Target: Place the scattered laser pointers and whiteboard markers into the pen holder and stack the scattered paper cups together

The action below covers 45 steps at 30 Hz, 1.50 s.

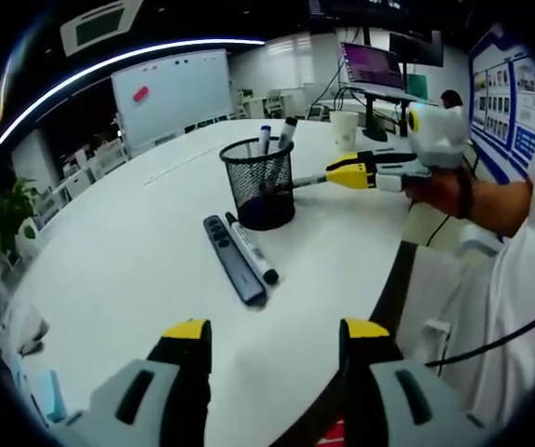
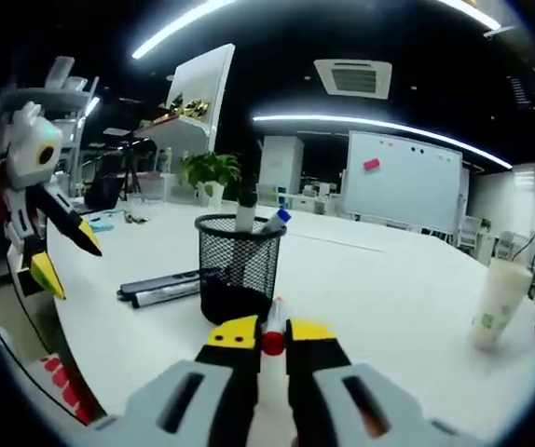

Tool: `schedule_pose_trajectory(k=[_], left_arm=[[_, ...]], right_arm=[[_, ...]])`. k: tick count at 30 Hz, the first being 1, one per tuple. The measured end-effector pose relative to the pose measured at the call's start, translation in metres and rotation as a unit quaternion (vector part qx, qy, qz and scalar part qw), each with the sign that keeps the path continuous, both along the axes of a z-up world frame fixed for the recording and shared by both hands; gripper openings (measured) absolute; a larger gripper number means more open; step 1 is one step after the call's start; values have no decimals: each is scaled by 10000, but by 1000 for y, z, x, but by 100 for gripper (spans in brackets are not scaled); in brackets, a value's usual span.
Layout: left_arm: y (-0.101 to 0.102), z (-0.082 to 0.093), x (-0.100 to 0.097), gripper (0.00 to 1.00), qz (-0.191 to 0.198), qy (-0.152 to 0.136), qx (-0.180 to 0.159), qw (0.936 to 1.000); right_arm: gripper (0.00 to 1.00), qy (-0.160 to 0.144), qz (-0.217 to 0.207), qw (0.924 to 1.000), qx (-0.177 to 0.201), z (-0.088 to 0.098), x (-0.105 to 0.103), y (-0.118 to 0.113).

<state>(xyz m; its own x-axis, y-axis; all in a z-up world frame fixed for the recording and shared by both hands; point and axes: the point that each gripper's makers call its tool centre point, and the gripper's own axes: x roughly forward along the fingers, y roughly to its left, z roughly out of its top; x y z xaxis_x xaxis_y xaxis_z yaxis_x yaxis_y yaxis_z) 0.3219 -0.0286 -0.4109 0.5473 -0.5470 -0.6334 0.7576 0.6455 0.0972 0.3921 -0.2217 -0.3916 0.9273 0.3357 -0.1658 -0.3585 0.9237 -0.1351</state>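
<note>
A black mesh pen holder [image 1: 260, 182] [image 2: 240, 265] stands on the white table [image 1: 137, 251] with two markers [image 1: 277, 135] [image 2: 258, 219] upright in it. Beside it lie a dark laser pointer [image 1: 233, 258] [image 2: 160, 279] and a whiteboard marker [image 1: 252, 248] [image 2: 165, 294], side by side. My right gripper [image 2: 272, 333] [image 1: 333, 175] is shut on a red-capped marker [image 2: 273, 328] [image 1: 307, 181], its tip close to the holder's side. My left gripper [image 1: 277, 331] [image 2: 67, 256] hangs open over the table's near edge, short of the laser pointer, nothing between its jaws. A paper cup [image 1: 344, 128] [image 2: 493, 303] stands beyond the holder.
A monitor [image 1: 372, 67] with cables sits at the far end of the table. A whiteboard [image 1: 172, 91] [image 2: 403, 191] stands behind. A potted plant [image 2: 212, 172] and small items are at another table edge. A person's arm [image 1: 491, 200] holds the right gripper.
</note>
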Motion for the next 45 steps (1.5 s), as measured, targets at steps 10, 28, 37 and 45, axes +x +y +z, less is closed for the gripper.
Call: schedule_pose_trajectory(k=[10,28,37,45], left_arm=[[1,-1,-1,55,6,4,10,10000],[3,-1,-1,55,30,0,7,10000],[3,0,-1,55,33,-2,2,10000],[4,1,-1,55,48,-13,3,10000]], right_arm=[[11,-343,99,9994,33,16,-1,3],[11,-543,143,9984,112,29,-2,6],[11,-612,164,9979,125,33,-2,6],[11,-681,194,9974,128,38,-1,8]])
